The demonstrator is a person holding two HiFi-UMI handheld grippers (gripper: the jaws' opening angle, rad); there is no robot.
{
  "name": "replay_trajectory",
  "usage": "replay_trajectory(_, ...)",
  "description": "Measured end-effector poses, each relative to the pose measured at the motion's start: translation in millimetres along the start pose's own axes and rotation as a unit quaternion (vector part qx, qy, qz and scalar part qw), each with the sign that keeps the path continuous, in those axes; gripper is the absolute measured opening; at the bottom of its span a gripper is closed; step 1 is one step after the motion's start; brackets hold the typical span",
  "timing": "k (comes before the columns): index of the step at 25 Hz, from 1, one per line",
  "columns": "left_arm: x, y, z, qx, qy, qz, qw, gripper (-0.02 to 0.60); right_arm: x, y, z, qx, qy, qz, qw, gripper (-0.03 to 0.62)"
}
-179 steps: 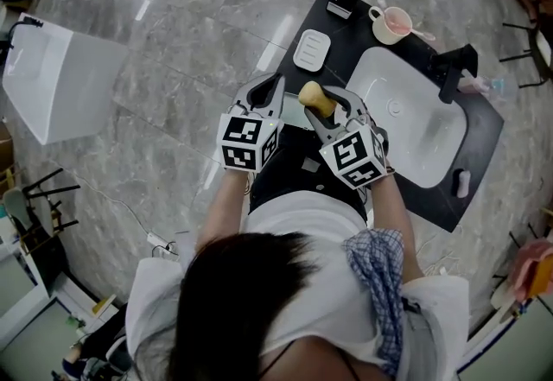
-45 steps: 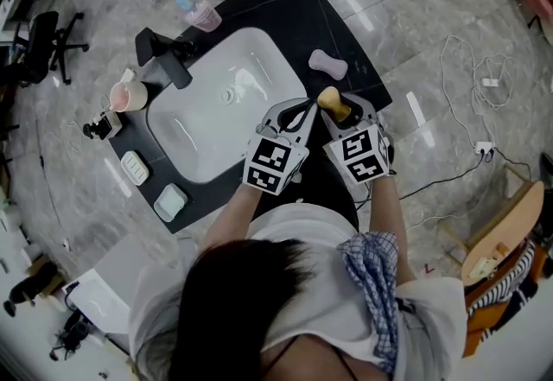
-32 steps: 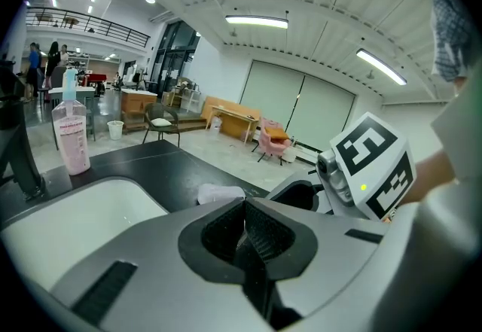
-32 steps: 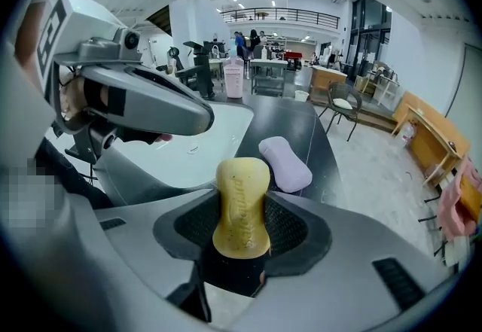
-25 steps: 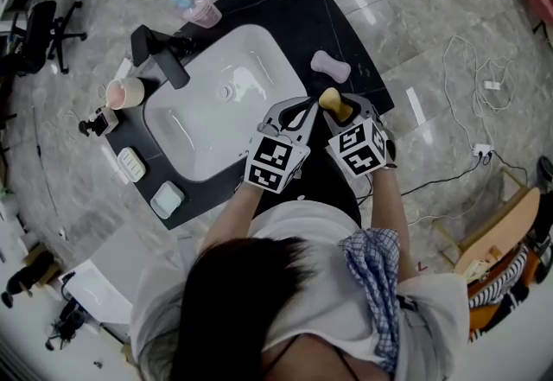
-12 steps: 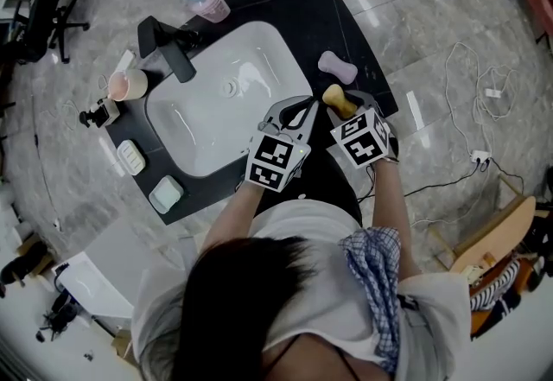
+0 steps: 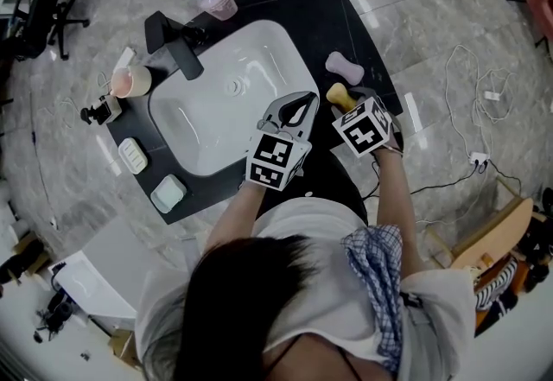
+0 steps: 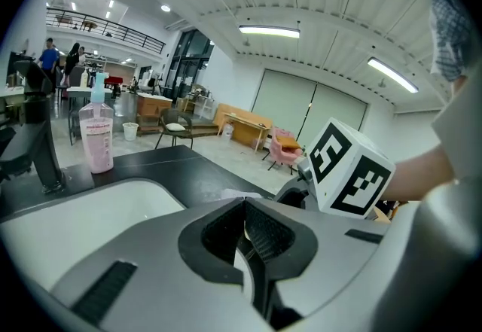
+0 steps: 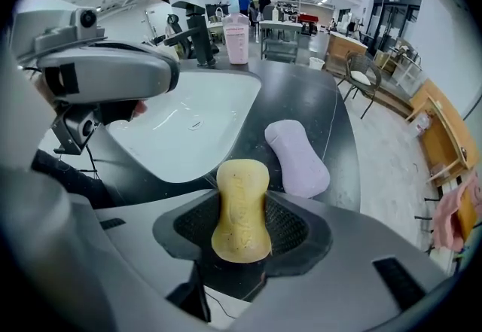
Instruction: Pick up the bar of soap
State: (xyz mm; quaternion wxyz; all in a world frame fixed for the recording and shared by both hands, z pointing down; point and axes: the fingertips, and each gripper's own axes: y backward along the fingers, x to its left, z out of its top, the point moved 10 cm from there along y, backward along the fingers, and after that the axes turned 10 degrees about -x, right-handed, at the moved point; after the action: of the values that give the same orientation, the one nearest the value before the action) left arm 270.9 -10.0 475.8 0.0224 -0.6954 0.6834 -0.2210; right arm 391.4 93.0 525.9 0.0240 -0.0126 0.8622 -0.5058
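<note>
Surface (image 7: 321,6): black slab on a marble floor, with a white basin set into it.
Basin (image 7: 259,55): white, rounded rectangle; a black faucet (image 7: 177,47) stands at its far edge.
Left claw (image 7: 296,104): over the basin's near right corner, jaws shut flat against each other with nothing between them.
Right claw (image 7: 344,99): beside the left one, tilted steeply down, jaws narrowed onto the bar of soap.
Pink bottle (image 7: 218,2): upright on the surface, near the faucet.
Purple bar (image 7: 344,67): flat on the surface to the right of the basin, just beyond the right claw and clear of it.
Bar of soap (image 9: 241,206): yellow, waisted, pinched at its sides between the right claw's ribbed pads, off the surface.
</note>
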Motion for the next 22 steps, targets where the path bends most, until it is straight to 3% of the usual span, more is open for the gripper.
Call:
replay_trajectory(11,25,12,2,-0.012,0.014,0.029,0.9994,0.012,3,-4,5,0.025,0.009,-0.008,1.0,0.196)
replay_trajectory(16,30,18,1,-0.009,0.013,0.03,0.9994,0.012,2,-2,0,-0.002,-0.019,0.003,1.0,0.236)
replay_trajectory(22,32,27,0,-0.009,0.011,0.029,0.9995,0.012,-2,15,-2,-0.057,-0.06,-0.015,0.996,0.265)
